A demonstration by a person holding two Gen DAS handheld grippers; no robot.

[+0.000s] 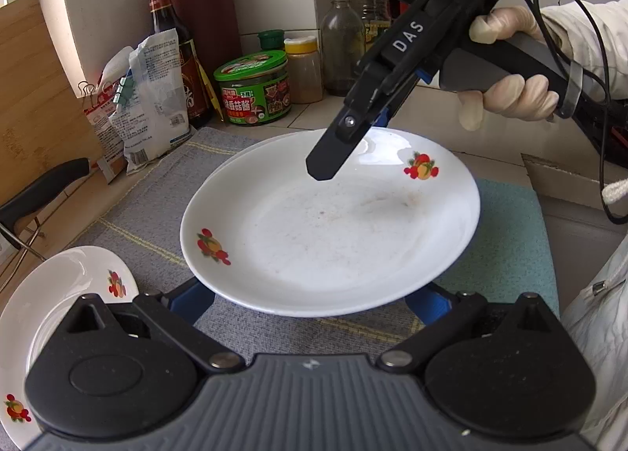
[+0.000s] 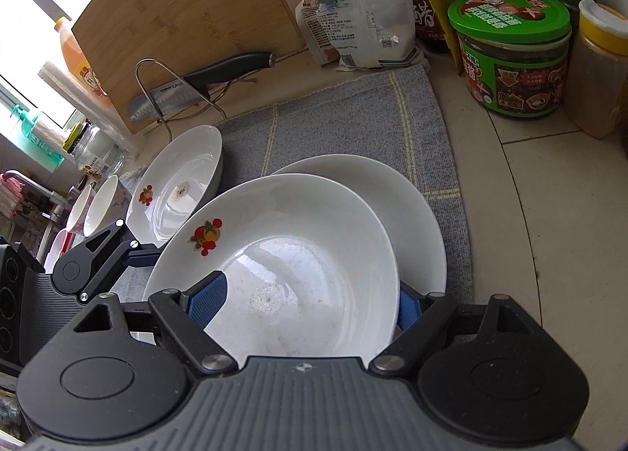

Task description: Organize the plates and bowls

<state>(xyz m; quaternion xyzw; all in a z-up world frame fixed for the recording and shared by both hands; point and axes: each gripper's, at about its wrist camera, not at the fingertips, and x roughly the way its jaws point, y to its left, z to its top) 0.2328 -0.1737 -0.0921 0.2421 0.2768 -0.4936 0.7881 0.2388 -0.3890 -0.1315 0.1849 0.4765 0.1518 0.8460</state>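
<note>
My right gripper is clamped on the near rim of the fruit-print plate, blue pads pinching it from either side. The left gripper sits under the opposite rim; whether its jaws actually bite I cannot tell. So the plate hangs between both tools, tilted. Just beyond and below it lies the plain plate on the grey mat, edges overlapping in my view. That is where I judge it goes: forward and down, onto that plate.
</note>
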